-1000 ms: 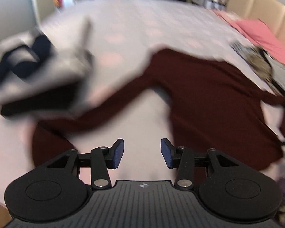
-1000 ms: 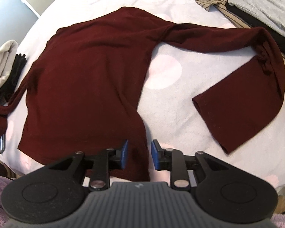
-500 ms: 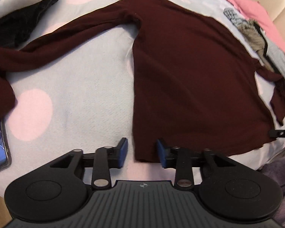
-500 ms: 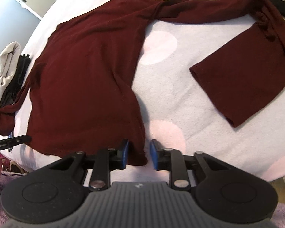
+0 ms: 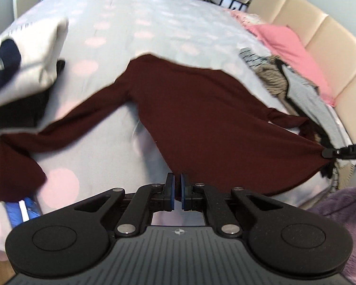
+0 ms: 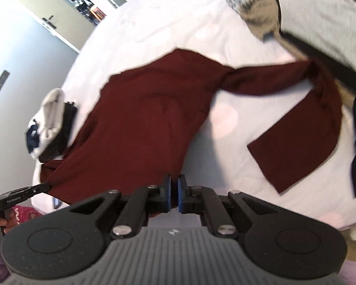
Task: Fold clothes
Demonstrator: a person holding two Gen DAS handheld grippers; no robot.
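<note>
A dark maroon long-sleeved sweater (image 5: 201, 118) lies spread on the bed, sleeves out to both sides. My left gripper (image 5: 175, 190) is shut on the left corner of its bottom hem. My right gripper (image 6: 174, 192) is shut on the opposite hem corner, and the hem is lifted and stretched between the two. The right gripper's tip (image 5: 344, 153) shows at the far right of the left wrist view; the left gripper's tip (image 6: 23, 193) shows at the left edge of the right wrist view. The sweater (image 6: 142, 118) has its right sleeve bent back toward me.
Folded white, navy and black clothes (image 5: 16, 71) sit at the left. A heap of grey and striped garments (image 5: 296, 90) and a pink pillow (image 5: 292, 47) lie by the beige headboard (image 5: 332, 47). A phone (image 5: 23, 209) rests near the bed's front edge.
Both grippers have shut on the hem corners and lifted them; half a second ago they stood open over the hem. The views now tilt up toward the far side of the bed.
</note>
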